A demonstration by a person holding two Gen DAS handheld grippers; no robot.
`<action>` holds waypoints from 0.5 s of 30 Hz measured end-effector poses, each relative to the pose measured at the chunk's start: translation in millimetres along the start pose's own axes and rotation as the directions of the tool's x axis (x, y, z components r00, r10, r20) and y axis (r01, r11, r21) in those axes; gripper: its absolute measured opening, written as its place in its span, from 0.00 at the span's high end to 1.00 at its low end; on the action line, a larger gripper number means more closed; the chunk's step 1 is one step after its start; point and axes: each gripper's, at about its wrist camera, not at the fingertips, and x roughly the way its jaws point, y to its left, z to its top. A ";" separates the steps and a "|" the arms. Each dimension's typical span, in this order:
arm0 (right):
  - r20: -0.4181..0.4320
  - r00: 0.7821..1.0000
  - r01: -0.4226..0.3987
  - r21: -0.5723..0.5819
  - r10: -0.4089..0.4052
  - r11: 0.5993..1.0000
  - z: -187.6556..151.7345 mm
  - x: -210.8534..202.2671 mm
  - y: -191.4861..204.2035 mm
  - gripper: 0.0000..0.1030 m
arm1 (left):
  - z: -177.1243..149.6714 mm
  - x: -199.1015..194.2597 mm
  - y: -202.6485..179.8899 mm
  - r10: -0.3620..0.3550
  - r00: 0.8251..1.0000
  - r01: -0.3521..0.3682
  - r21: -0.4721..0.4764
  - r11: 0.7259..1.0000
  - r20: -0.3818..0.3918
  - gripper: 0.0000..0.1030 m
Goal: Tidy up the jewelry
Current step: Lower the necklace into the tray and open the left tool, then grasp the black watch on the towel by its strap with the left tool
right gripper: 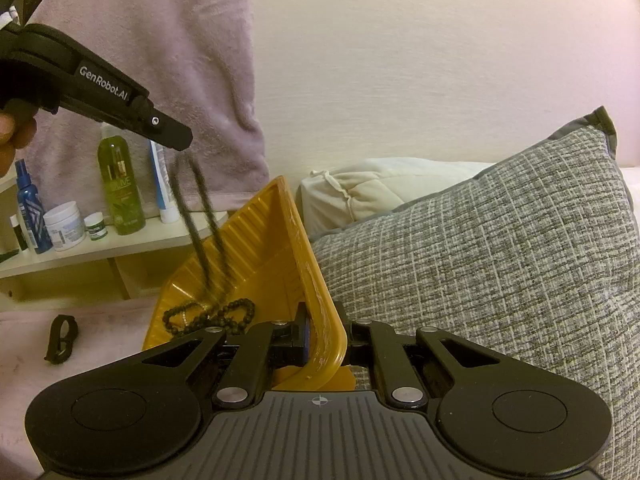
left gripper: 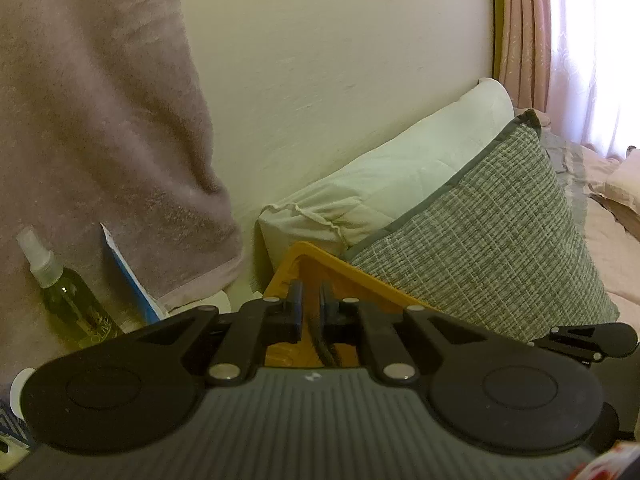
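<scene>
Yellow ribbed plastic tray (right gripper: pixel 276 248) sits tilted at centre of the right wrist view, one wall pinched betw. the pressed-together fingers of the right tongs (right gripper: pixel 322 338) at lower centre. Black beaded necklace (right gripper: pixel 208 316) lies partly coiled at the tray's lower end; two blurred strands run up from it to the left tongs (right gripper: pixel 178 140) at upper left. In the left wrist view the left tongs (left gripper: pixel 311 306) are nearly shut, pinching that dark strand (left gripper: pixel 324 344) at bottom centre, w/ the tray's corner (left gripper: pixel 312 256) just behind. Grey woven cushion (right gripper: pixel 500 248) fills the right side, touching the tray's edge; cream pillow (right gripper: pixel 372 188) behind it. Mauve towel (right gripper: pixel 160 60) hangs upper left, above a pale shelf (right gripper: pixel 100 252) w/ a green bottle (right gripper: pixel 120 188), a blue bottle (right gripper: pixel 30 208) and white jars (right gripper: pixel 64 224). Small black band (right gripper: pixel 60 338) lies lower left, apart from the tray.
</scene>
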 end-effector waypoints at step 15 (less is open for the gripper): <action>-0.003 1.000 0.005 0.005 -0.005 1.000 -1.4 0.4 -0.8 0.91 | -42.9 -56.6 53.0 0.141 0.989 -0.133 -0.143 0.981 0.051 0.77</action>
